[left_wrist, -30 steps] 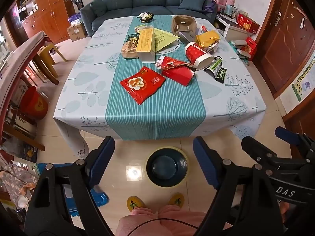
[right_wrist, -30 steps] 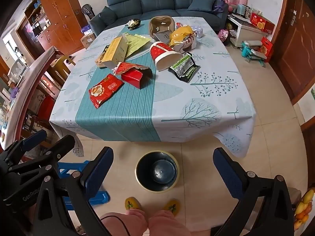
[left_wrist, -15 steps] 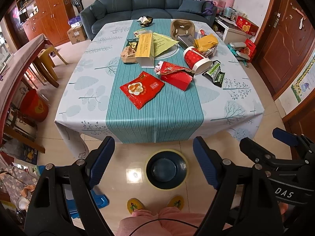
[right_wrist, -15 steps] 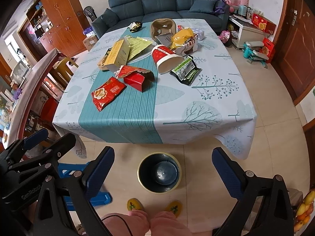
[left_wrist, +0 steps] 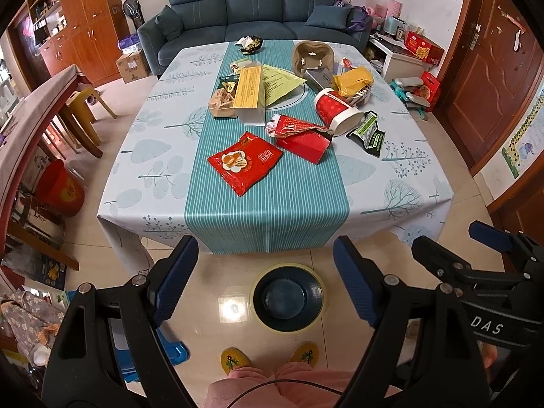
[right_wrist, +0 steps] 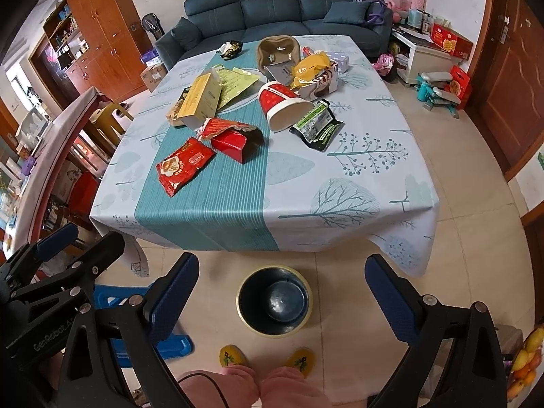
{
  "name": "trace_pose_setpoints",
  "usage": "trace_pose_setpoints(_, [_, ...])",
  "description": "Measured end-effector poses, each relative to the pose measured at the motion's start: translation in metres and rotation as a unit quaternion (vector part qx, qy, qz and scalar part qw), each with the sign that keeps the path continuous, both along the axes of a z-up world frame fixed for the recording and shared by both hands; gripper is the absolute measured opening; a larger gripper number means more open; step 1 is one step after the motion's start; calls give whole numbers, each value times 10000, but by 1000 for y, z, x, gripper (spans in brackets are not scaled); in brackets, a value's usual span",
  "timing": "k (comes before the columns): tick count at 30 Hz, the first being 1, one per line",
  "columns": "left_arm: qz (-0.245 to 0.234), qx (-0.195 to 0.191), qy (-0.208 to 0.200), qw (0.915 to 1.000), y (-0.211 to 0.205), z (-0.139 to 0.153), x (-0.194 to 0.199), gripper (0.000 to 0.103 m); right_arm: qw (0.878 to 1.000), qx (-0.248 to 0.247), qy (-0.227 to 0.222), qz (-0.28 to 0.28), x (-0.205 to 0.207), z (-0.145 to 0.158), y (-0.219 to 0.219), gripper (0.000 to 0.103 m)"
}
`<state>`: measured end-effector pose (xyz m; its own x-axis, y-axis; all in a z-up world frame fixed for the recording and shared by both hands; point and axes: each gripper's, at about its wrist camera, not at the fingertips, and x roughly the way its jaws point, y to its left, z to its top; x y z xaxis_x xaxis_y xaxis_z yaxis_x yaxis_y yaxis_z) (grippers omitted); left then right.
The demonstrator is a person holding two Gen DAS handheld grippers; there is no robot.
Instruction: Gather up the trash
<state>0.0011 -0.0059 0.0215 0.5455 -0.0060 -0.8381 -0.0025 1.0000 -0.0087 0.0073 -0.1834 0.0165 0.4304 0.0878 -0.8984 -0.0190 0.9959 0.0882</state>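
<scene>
Trash lies on the table (left_wrist: 391,190): a red snack packet (left_wrist: 244,161) (right_wrist: 183,165), a red carton (left_wrist: 301,137) (right_wrist: 234,137), a red paper cup (left_wrist: 335,110) (right_wrist: 282,103) on its side, a green-black wrapper (left_wrist: 370,134) (right_wrist: 318,125), a yellow box (left_wrist: 250,90) (right_wrist: 200,97), a yellow bag (left_wrist: 353,80) (right_wrist: 311,66). A dark bin (left_wrist: 287,297) (right_wrist: 273,301) stands on the floor before the table. My left gripper (left_wrist: 265,278) and right gripper (right_wrist: 282,292) are open and empty, held above the bin, short of the table.
A blue sofa (left_wrist: 251,6) stands behind the table. A wooden table with stools (left_wrist: 85,108) is at the left, a wooden door (left_wrist: 489,78) and boxes at the right. My slippered feet (left_wrist: 268,357) are by the bin. A blue object (right_wrist: 136,306) lies on the floor at left.
Both cameras have pulled back and up a little, so the table looks slightly farther. Both grippers stay open and nothing on the table has moved.
</scene>
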Motion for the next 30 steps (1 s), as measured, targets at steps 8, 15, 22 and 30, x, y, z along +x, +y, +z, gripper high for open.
trace_pose_setpoints(8, [-23,48,-76,10000,1,2,-1,80,9999,-128,-76,-22,-1,4,3,100])
trace_pose_setpoints(15, [-71,85,-117,9999,2,6,1,80,9993,-190,-316,-52,0,19,4,99])
trace_pose_setpoints(22, [-204,152,-162,9995,-5,10,5,80,9990,-182,-342,-212,-1,27,-4,99])
trace_pose_setpoints(30, [-181,185,-102,9996,-10,8,10,79,9997,-38,-174,-147,6,15,-5,99])
